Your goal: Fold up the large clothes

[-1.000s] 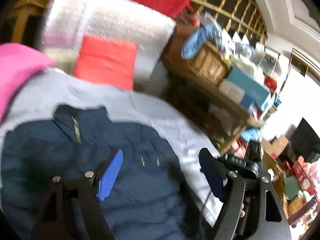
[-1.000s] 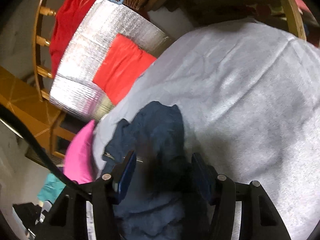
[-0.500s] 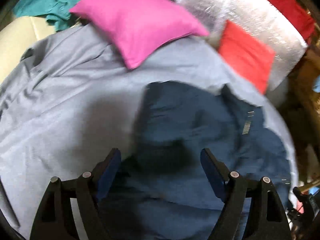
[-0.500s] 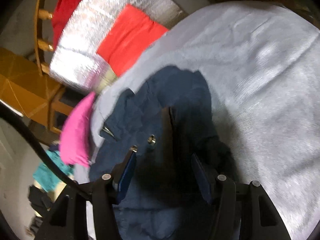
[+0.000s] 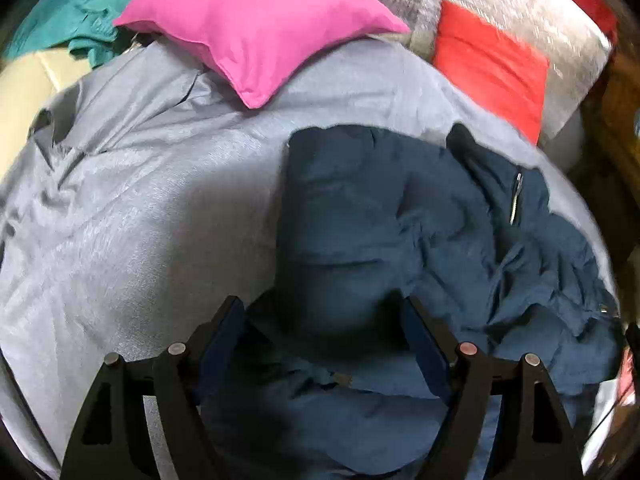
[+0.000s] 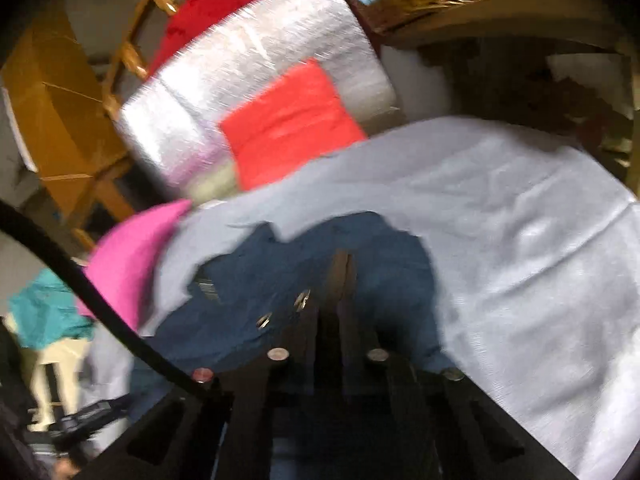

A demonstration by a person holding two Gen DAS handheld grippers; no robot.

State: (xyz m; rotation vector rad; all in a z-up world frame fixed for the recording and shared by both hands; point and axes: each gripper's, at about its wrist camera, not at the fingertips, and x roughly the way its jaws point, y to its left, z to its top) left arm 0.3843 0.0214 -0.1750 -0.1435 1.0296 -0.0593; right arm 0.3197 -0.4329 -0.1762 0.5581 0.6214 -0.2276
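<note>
Right gripper pinches the navy jacket, left gripper spread above it; I judge the left must clamp next.

1. My right gripper now has its jaws clamped together on a fold of the navy jacket; a second ago they stood apart over it.
2. My left gripper has swung from the shelf side to face the pink pillow.
3. It now sits lower over the jacket, jaws wide as before.
</note>
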